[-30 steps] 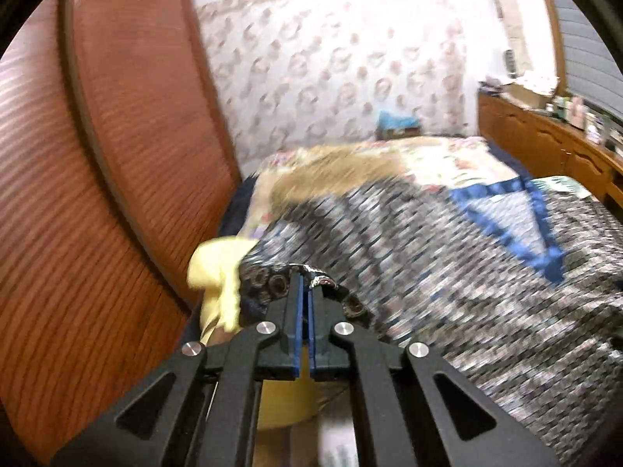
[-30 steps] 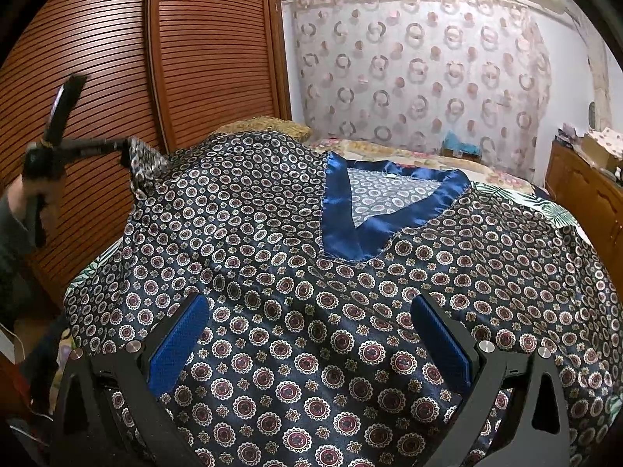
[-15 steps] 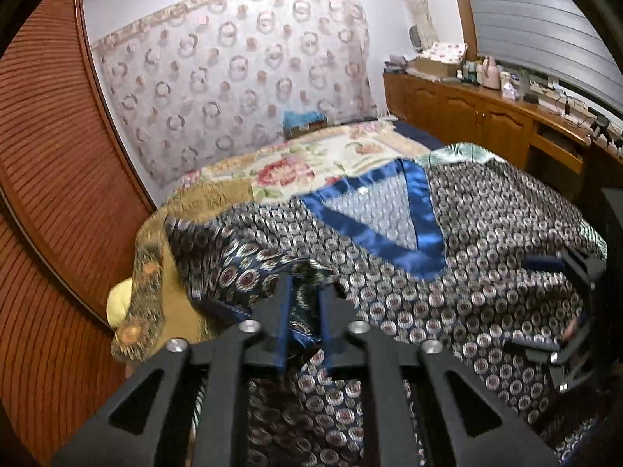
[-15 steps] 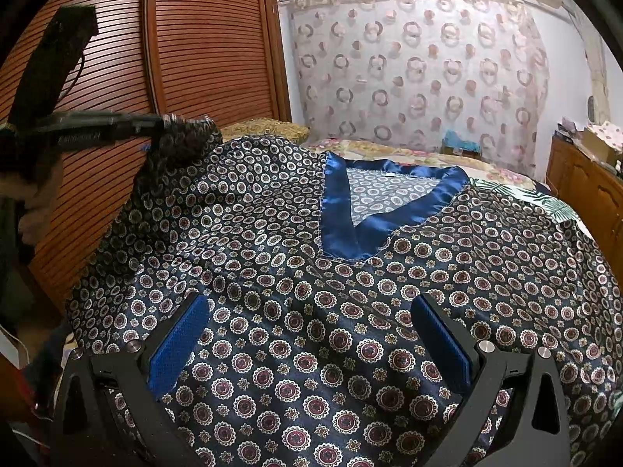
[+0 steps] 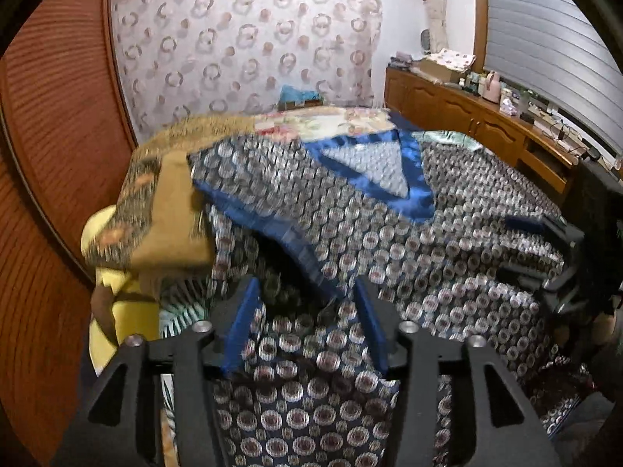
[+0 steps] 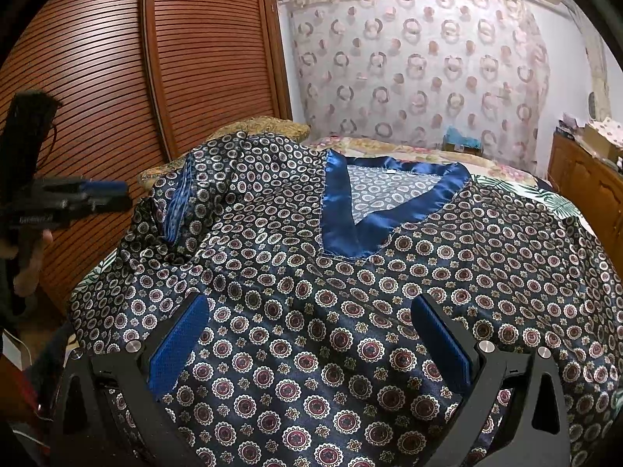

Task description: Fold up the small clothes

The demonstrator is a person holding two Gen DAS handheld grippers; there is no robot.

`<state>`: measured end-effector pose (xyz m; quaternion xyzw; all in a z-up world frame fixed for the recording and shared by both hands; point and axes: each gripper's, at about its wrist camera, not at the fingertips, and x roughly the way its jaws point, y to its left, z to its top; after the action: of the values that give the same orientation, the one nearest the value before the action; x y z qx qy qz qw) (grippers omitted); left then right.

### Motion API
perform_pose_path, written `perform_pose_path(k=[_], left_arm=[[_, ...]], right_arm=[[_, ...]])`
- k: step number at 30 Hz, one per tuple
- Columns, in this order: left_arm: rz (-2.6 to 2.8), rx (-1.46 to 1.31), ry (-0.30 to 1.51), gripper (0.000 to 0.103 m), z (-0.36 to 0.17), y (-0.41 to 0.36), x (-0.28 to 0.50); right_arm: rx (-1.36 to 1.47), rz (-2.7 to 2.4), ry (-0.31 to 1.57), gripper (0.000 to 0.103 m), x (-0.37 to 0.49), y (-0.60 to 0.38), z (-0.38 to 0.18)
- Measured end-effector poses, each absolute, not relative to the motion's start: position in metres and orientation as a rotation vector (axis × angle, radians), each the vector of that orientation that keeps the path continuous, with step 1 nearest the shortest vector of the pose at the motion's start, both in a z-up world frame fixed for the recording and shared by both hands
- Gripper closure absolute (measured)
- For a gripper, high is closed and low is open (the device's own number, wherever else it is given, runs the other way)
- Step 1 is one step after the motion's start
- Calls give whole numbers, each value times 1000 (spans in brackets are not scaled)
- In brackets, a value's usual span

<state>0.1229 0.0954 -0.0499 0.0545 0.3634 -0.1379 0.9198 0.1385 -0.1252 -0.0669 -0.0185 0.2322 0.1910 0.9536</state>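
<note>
Right wrist view, from the left: a slatted brown wardrobe door (image 6: 202, 58) rises beside the bed (image 6: 553, 198), and a sheer curtain (image 6: 420, 70) printed with rings hangs behind it. Against the door the left hand-held gripper (image 6: 117, 190) is held level by a bare hand (image 6: 29, 260), its blue tips just short of a rumpled sleeve (image 6: 183, 202); it hangs released, gripping nothing. In the left wrist view its blue pads (image 5: 239, 319) stand apart over the cloth, though that picture is smeared by motion.

A glossy, satin-like top (image 6: 311, 292), dark navy with small round medallions, lies spread front-up across the bed and covers most of it, its hem toward the near edge. A plain blue band trims the V neckline (image 6: 338, 210). The left sleeve is bunched in loose folds at the bed's left edge, near a mustard patterned pillow (image 6: 264, 126). A floral bedspread (image 6: 389, 148) shows beyond the collar.

The right hand-held gripper (image 6: 311, 346) hovers low over the lower middle of the garment, released, blue ribbed pads (image 6: 179, 342) wide apart. A wooden sideboard (image 6: 584, 179) lines the right wall.
</note>
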Motion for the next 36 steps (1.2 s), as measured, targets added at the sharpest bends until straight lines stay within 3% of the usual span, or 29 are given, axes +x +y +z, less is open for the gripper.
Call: perform_pose_path(k=[2, 11, 15, 20, 30, 36], left_arm=[[-283, 92, 770, 35, -61, 98, 123], [-288, 55, 889, 34, -117, 98, 135], [-290, 80, 877, 20, -121, 91, 134], [-292, 113, 855, 11, -125, 84, 133], [-275, 108, 852, 6, -126, 83, 136], [-253, 90, 848, 6, -127, 87, 138]], right_arm=[[-38, 389, 474, 0, 139, -126, -67], [-33, 392, 487, 0, 139, -126, -67], [-31, 395, 492, 0, 140, -127, -67], [-29, 396, 495, 0, 140, -127, -67], [-12, 427, 520, 0, 145, -132, -61], [-41, 466, 463, 0, 161, -125, -28]])
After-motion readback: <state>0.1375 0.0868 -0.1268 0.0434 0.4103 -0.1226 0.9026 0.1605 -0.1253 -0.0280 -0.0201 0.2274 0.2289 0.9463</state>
